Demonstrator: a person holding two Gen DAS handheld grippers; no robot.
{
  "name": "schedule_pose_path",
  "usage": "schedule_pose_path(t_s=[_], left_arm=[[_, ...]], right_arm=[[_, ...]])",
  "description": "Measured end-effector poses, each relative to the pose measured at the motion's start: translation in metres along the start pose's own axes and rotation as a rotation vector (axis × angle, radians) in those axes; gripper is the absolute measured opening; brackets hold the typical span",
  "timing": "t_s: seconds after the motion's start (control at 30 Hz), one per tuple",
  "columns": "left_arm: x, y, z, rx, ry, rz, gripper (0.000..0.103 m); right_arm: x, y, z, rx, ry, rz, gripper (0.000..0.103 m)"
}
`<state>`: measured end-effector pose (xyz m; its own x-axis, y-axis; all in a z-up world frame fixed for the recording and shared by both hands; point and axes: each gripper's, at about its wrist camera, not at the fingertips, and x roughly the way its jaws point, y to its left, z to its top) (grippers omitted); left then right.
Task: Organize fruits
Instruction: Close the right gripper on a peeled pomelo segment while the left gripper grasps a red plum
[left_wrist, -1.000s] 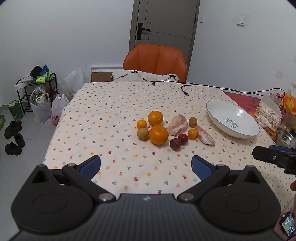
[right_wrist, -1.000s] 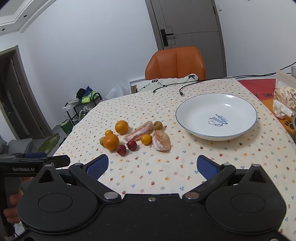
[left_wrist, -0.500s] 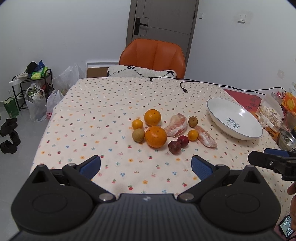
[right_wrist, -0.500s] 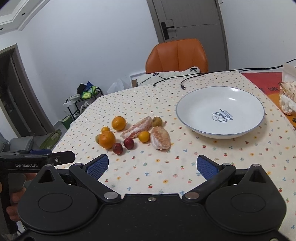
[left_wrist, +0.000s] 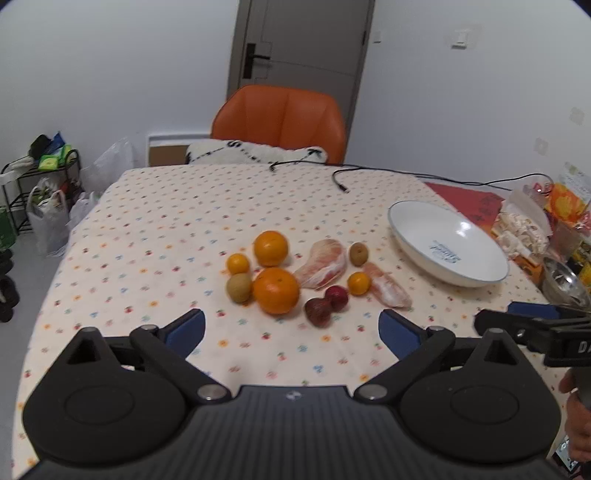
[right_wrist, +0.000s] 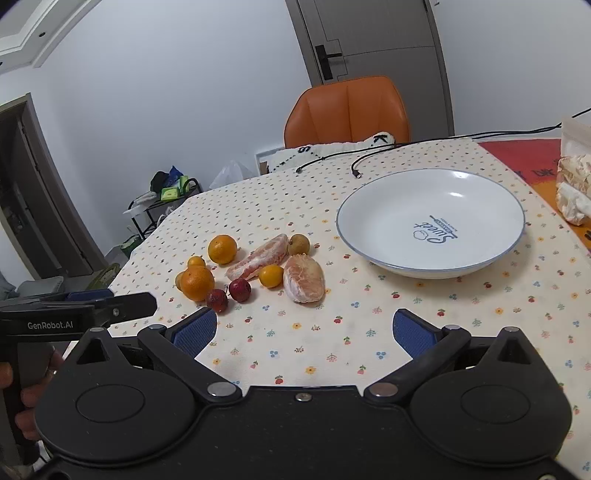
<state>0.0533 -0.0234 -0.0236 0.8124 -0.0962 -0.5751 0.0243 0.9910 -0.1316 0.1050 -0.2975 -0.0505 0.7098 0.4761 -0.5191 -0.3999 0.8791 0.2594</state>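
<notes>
Several fruits lie grouped mid-table: a big orange (left_wrist: 276, 290) (right_wrist: 197, 283), a second orange (left_wrist: 270, 248) (right_wrist: 222, 249), two peeled pomelo pieces (left_wrist: 322, 263) (right_wrist: 304, 278), two dark red fruits (left_wrist: 317, 311) (right_wrist: 240, 290), small yellow and green-brown ones. A white plate (left_wrist: 448, 251) (right_wrist: 430, 221) stands empty to their right. My left gripper (left_wrist: 291, 330) hovers open just short of the big orange. My right gripper (right_wrist: 303, 332) is open over bare cloth, near the pomelo piece. Neither holds anything.
The flowered tablecloth (left_wrist: 166, 221) covers the table. An orange chair (left_wrist: 279, 122) stands at the far end, with black cables (left_wrist: 369, 175) on the cloth. Snack bags (left_wrist: 524, 229) and a metal bowl (left_wrist: 565, 282) crowd the right edge. A rack with bags (left_wrist: 40, 192) is left, on the floor.
Both grippers have moved forward toward the fruit and plate, which look nearer and larger. Their jaws stay open. No fruit has moved.
</notes>
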Motion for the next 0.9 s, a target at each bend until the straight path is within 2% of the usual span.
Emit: schedule_pose_path(t_s=[0.13,0.43,0.63,0.9], left_arm=[[0.008,-0.004,0.001,-0.007,0.0,-0.027,0.075],[0.029,-0.006,-0.002,-0.03,0.012,-0.056,0.053],[0.044,-0.004,-0.005,-0.047,0.029,-0.064,0.046],[0.061,-0.003,-0.007,-0.063,0.042,-0.07,0.038]], right_arm=[[0.007,0.001,0.0,-0.008,-0.005,0.006,0.101],[0.029,0.0,0.0,-0.013,-0.002,-0.01,0.076],[0.039,-0.003,0.001,0.005,0.006,-0.001,0.064],[0.055,-0.003,0.005,0.011,0.022,0.002,0.058]])
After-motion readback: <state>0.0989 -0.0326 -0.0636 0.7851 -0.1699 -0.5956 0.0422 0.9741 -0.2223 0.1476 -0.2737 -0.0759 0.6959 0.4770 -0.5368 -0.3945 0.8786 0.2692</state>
